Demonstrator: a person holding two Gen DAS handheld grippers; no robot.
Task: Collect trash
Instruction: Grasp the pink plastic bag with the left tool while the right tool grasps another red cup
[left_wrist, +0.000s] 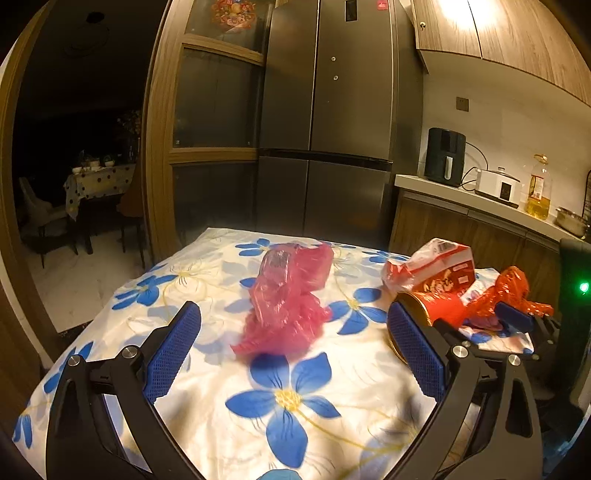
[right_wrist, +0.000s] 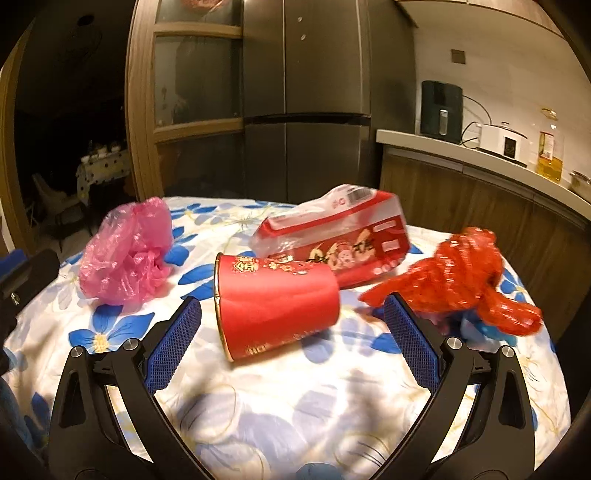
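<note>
Both grippers stood wide apart, empty: left gripper (left_wrist: 293, 334) just short of the pink bag (left_wrist: 288, 291), right gripper (right_wrist: 291, 325) with jaws either side of the red cup (right_wrist: 275, 304), not pressing it. Cup lay on its side on the floral tablecloth (right_wrist: 295, 406); behind the cup sat a red-white packet (right_wrist: 340, 240), right of it a crumpled red bag (right_wrist: 461, 277), left of it the pink bag.
</note>
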